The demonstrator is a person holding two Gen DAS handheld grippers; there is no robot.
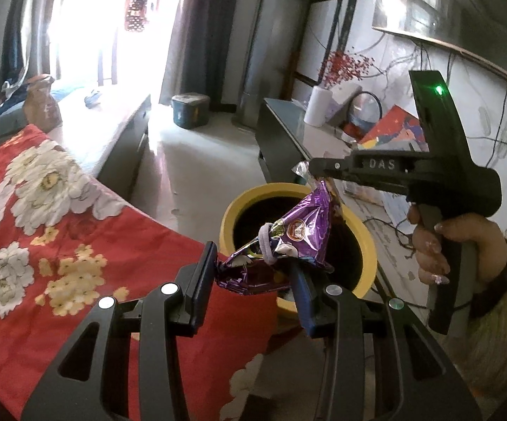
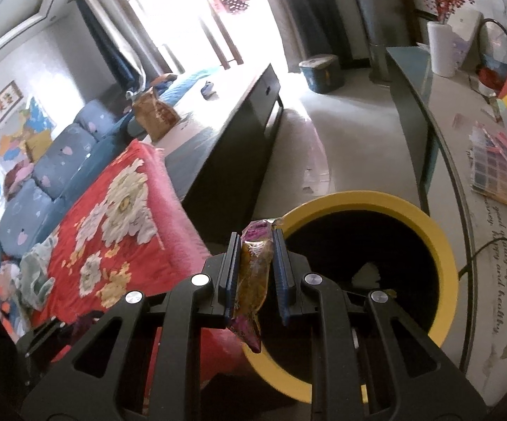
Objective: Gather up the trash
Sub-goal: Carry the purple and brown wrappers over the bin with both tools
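Purple snack bag (image 1: 288,245) pinched in both claws (above yellow bin (image 1: 366,245)).

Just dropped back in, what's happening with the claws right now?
A person is holding a claw in each hand, both carrying snack wrappers to the yellow-rimmed bin. The left claw is clamped on a crumpled purple wrapper with a hair tie around it, right over the bin's near rim. The right claw pinches a thin purple-and-gold wrapper at the bin's edge. Neither has let go yet. Beside the bin lies a red floral blanket.
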